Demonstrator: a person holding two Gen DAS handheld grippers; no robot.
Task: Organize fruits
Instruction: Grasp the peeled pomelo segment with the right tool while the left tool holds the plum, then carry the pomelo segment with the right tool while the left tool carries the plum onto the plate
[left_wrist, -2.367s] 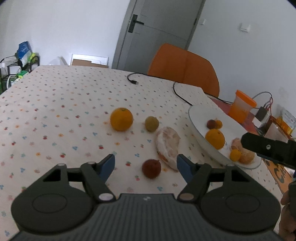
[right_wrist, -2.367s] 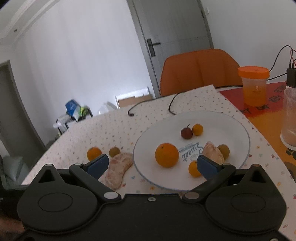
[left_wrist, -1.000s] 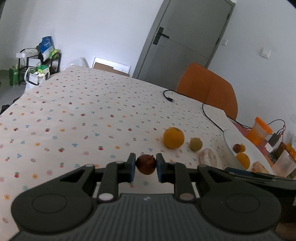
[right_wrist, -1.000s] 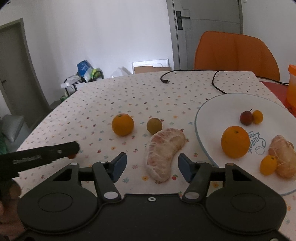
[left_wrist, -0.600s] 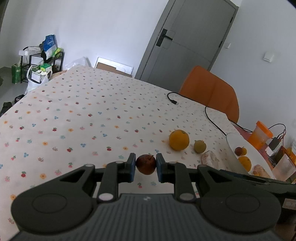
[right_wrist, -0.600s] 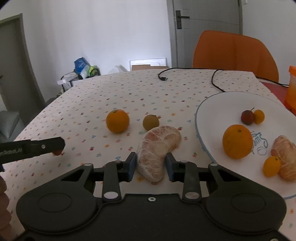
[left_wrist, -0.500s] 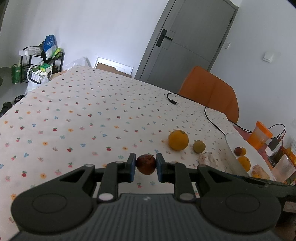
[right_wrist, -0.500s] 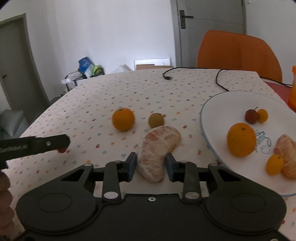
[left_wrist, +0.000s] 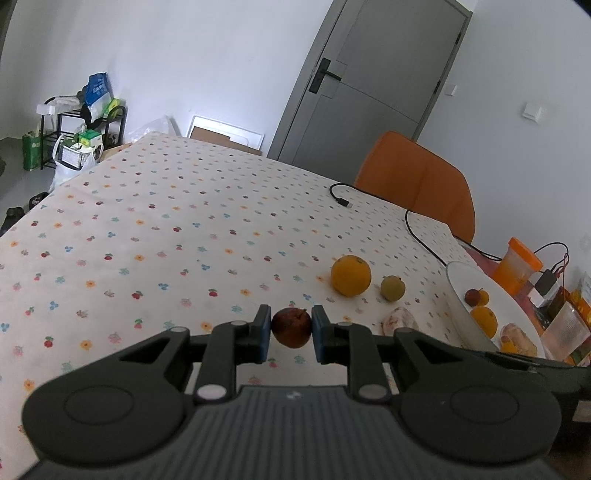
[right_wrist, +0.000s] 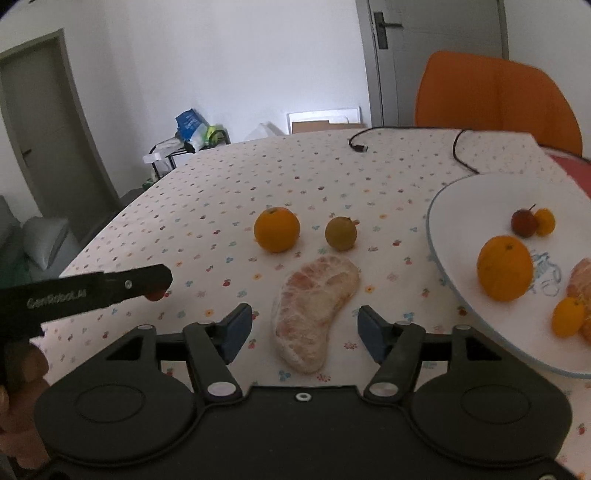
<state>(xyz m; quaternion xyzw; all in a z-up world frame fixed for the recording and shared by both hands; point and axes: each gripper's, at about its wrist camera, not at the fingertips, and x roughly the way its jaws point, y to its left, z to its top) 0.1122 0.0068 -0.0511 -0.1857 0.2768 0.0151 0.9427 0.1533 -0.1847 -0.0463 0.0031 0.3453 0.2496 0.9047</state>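
Note:
My left gripper (left_wrist: 291, 328) is shut on a small dark red fruit (left_wrist: 291, 326) and holds it above the dotted tablecloth. The right wrist view shows that gripper (right_wrist: 110, 288) from the side at the left, with the red fruit (right_wrist: 155, 295) peeking out below it. My right gripper (right_wrist: 304, 330) is open, one finger on each side of a peeled pomelo segment (right_wrist: 316, 306) that lies on the cloth. Behind it sit an orange (right_wrist: 277, 229) and a small greenish fruit (right_wrist: 340, 232). The white plate (right_wrist: 436, 236) at the right holds several fruits, among them an orange (right_wrist: 504, 267).
A black cable (right_wrist: 458, 147) runs across the far side of the table, in front of an orange chair (right_wrist: 495, 92). An orange-lidded cup (left_wrist: 517, 266) and a ribbed glass (left_wrist: 565, 332) stand beyond the plate (left_wrist: 458, 291). A hand (right_wrist: 22, 406) shows at the lower left.
My right gripper, shut on the pomelo segment half a second ago, has opened; the segment lies on the cloth. My left gripper still grips the red fruit and has hardly moved.

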